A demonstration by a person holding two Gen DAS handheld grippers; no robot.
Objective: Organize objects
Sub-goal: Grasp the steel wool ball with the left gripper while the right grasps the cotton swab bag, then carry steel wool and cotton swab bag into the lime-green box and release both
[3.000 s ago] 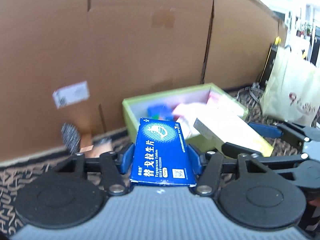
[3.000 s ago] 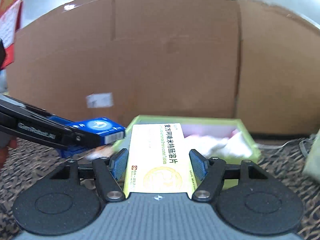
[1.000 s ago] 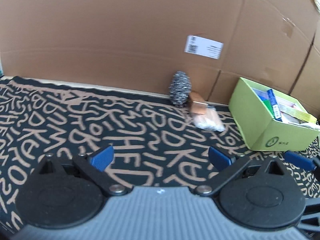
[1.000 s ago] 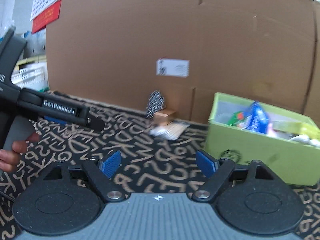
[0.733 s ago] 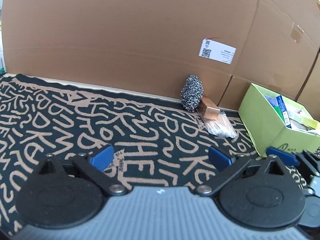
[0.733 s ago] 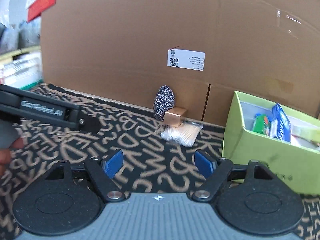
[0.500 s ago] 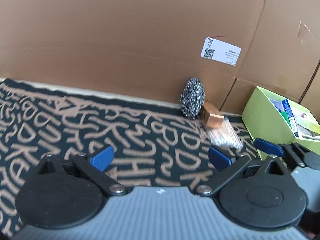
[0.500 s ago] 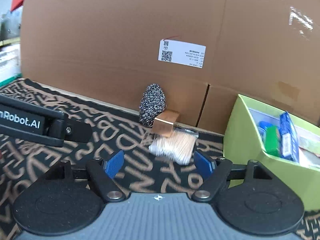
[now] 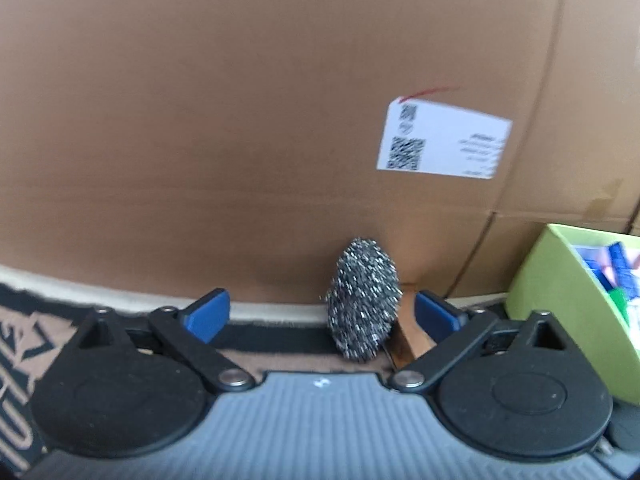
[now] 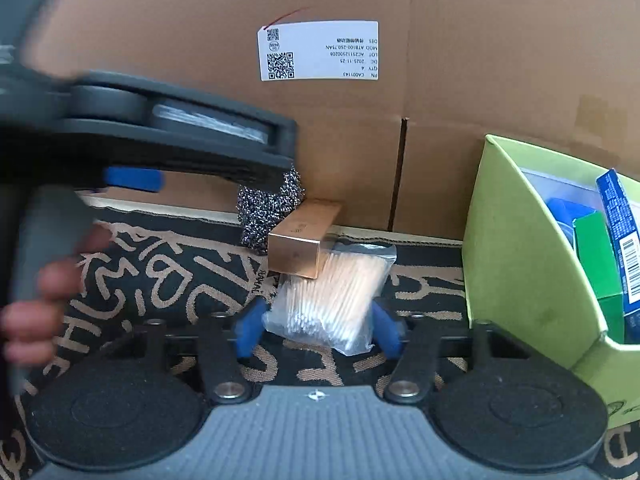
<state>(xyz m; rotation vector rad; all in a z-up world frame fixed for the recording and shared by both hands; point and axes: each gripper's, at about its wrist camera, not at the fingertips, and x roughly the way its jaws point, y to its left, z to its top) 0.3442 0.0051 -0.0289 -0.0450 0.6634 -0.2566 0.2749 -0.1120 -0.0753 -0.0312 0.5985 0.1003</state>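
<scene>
Both grippers have closed in on the clutter by the cardboard wall. Left gripper [image 9: 322,314] stands wide, steel-wool scourer [image 9: 363,304] between its jaws untouched. Right gripper [image 10: 316,330], jaws just narrowing, flanks the cotton-swab bag [image 10: 332,294], seemingly not yet pinching. Next: close, lift toward the green box [image 10: 524,264].

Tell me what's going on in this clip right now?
A person with a gripper in each hand is tidying loose items into a green box. The left gripper, open, reaches around a steel wool ball. The right gripper has just been closing around a bag of cotton swabs, pads not clearly pressing yet. A copper-coloured box rests on the bag's far end.
</scene>
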